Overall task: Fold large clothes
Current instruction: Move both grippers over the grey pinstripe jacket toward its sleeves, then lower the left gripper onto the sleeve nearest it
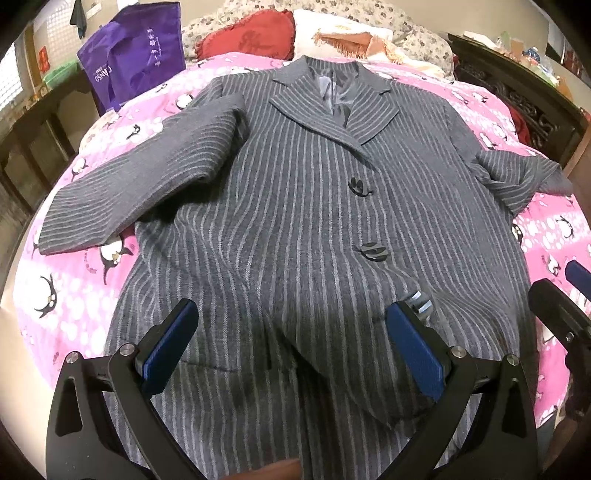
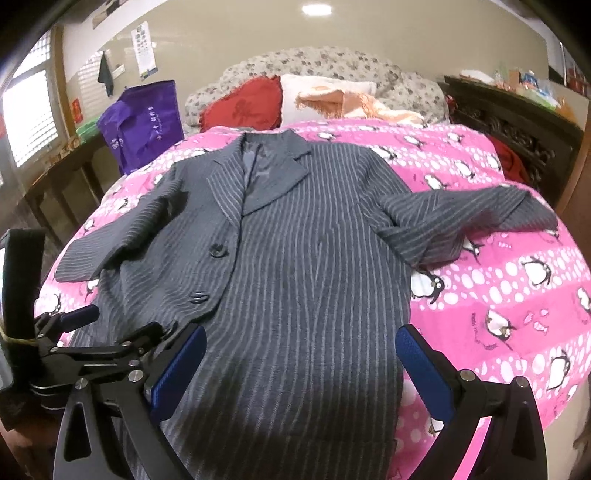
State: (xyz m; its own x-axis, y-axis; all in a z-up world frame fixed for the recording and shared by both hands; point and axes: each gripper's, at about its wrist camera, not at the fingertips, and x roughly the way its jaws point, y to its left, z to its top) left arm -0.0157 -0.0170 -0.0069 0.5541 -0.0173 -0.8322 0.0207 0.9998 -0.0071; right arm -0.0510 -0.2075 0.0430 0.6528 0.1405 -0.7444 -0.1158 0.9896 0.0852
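A long grey pinstriped coat (image 1: 295, 206) lies face up and flat on a pink penguin-print bedspread (image 1: 74, 266), collar at the far end, both sleeves spread out to the sides. It also shows in the right wrist view (image 2: 295, 258). My left gripper (image 1: 291, 321) is open and empty, hovering above the coat's lower front near the hem. My right gripper (image 2: 301, 347) is open and empty above the coat's lower right side. The right gripper's fingers (image 1: 554, 306) show at the right edge of the left wrist view; the left gripper (image 2: 85, 343) shows at the left of the right wrist view.
A purple tote bag (image 1: 136, 55) stands at the far left of the bed. A red cushion (image 1: 251, 37), a white pillow (image 1: 332, 29) and a floral quilt (image 2: 325, 66) lie at the head. Dark wooden furniture (image 2: 517, 125) stands to the right, a wooden table (image 2: 55, 177) to the left.
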